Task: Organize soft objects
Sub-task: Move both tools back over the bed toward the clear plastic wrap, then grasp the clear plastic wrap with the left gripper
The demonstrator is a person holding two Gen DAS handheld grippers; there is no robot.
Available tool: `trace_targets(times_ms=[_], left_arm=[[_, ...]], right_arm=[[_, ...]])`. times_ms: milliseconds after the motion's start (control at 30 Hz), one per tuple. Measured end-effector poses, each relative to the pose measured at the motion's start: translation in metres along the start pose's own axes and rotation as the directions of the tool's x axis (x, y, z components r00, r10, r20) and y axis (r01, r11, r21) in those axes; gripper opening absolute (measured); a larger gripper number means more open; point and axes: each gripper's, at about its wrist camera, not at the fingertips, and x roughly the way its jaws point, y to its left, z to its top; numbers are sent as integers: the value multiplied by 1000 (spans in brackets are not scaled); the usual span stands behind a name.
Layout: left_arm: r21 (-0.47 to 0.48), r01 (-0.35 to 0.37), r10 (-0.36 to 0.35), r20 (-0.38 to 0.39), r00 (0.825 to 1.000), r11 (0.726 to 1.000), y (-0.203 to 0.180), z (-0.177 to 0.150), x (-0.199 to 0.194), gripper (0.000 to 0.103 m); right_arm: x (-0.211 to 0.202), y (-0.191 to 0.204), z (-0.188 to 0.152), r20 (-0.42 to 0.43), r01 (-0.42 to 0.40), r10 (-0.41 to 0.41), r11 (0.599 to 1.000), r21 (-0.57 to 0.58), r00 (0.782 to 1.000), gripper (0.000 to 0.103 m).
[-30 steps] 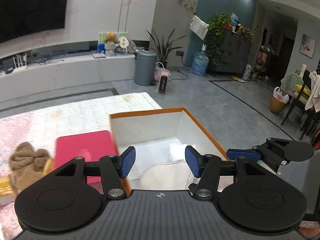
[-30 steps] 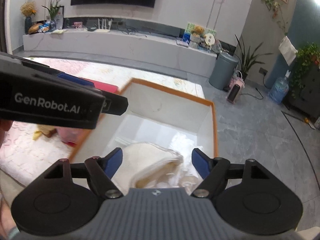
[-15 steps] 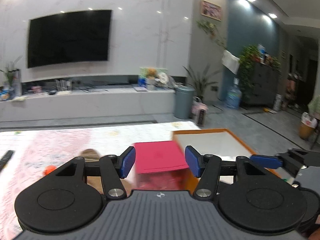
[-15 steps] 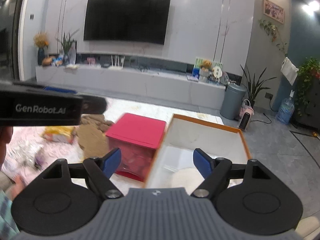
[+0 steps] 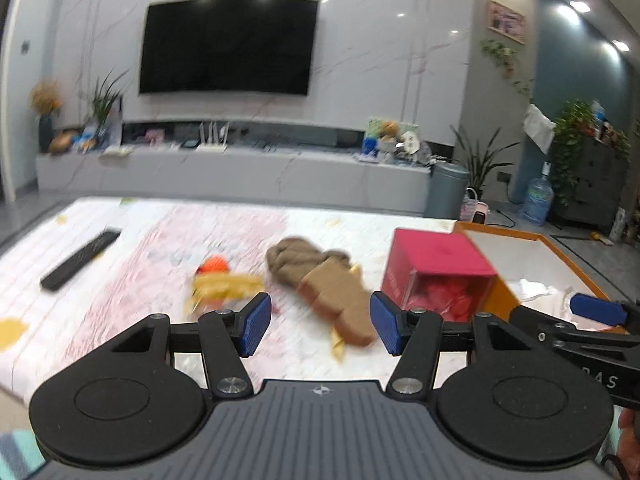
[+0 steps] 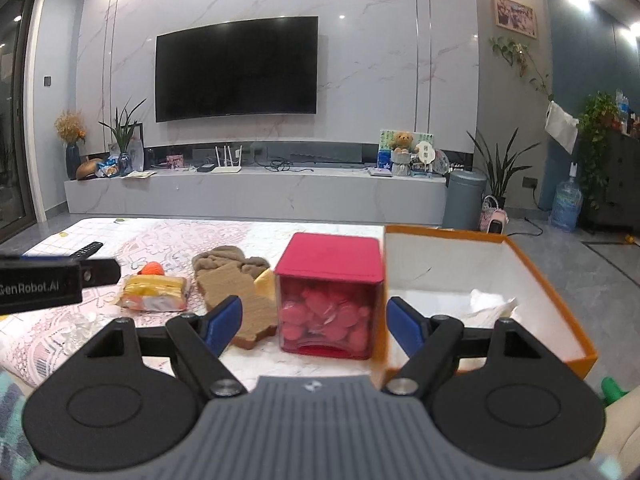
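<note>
Left gripper [image 5: 318, 326] jaws wide apart, nothing between the blue pads, hanging above the patterned worktop [image 5: 132, 276]. Right gripper [image 6: 314, 322] also spread wide and empty; the pink box sits beyond its gap, not touched.

Left wrist view, blurred:
- brown toast-shaped plush [image 5: 336, 294] at 12 o'clock from the gripper, lying flat, a yellow bit showing at its near end
- brown crumpled cloth [image 5: 292, 256] touching the plush's far end
- yellow and orange soft toy [image 5: 222, 282] at 11 o'clock, too blurred to make out more
- black remote [image 5: 80, 258] at 10 o'clock, well apart from the rest
- pink box [image 5: 436, 272] at 1 o'clock, clear front wall, pink pieces inside, lid on
- orange-rimmed white box [image 5: 548, 258] at 2 o'clock, touching or just beside the pink box, white crumpled material on its floor
- right gripper's fingertip pokes in at 3 o'clock

Right wrist view, sharper:
- pink box [image 6: 332, 300] dead ahead at 12 o'clock
- orange-rimmed box [image 6: 528, 264] at 1–2 o'clock, open top, white soft item [image 6: 490, 300] inside against the near wall
- toast plush [image 6: 240, 296] at 11 o'clock, cloth [image 6: 224, 260] behind it, a yellow wedge [image 6: 266, 282] between plush and pink box
- yellow soft toy [image 6: 156, 294] at 10 o'clock, orange ball [image 6: 152, 269] just behind it
- left gripper body enters at 9 o'clock
</note>
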Motion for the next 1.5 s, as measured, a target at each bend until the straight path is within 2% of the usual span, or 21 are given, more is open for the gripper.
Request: trace_targets(times_ms=[200, 433, 633, 700, 800, 900, 1000, 1133, 1300, 1433, 1500], left_arm=[[-63, -34, 28, -100, 995, 997, 43, -19, 7, 67], [-81, -48, 36, -148, 988, 996, 66, -34, 10, 67], [-107, -115, 93, -194, 977, 988, 76, -34, 23, 78], [-90, -144, 121, -222, 967, 985, 73, -32, 32, 81], [-23, -162, 153, -222, 963, 986, 66, -28, 43, 81], [59, -145, 155, -237, 959, 988, 56, -24, 53, 82], [69, -113, 127, -269, 955, 991, 55, -26, 65, 80], [39, -124, 130, -336, 933, 991, 58, -29, 87, 76], [10, -229, 217, -359, 908, 973, 67, -26, 104, 76], [78, -277, 286, -365, 886, 958, 61, -29, 118, 79], [122, -285, 310, -358, 881, 951, 56, -30, 122, 81]], right_arm=[[10, 18, -14, -38, -41, 42, 999, 15, 998, 79], [33, 39, -29, -106, -118, 118, 993, 7, 987, 78], [58, 53, -37, -155, -144, 139, 989, -22, 978, 78], [69, 56, -39, -176, -151, 146, 988, -16, 973, 78], [82, 62, -37, -188, -159, 153, 987, -14, 970, 78], [94, 69, -36, -197, -163, 154, 986, -29, 968, 78], [106, 70, -38, -216, -164, 157, 986, -14, 964, 78], [120, 70, -45, -247, -166, 163, 986, 11, 955, 78], [137, 70, -55, -286, -165, 171, 985, 44, 943, 78], [146, 68, -63, -311, -173, 182, 983, 58, 933, 78], [150, 67, -66, -323, -179, 193, 981, 73, 927, 78]])
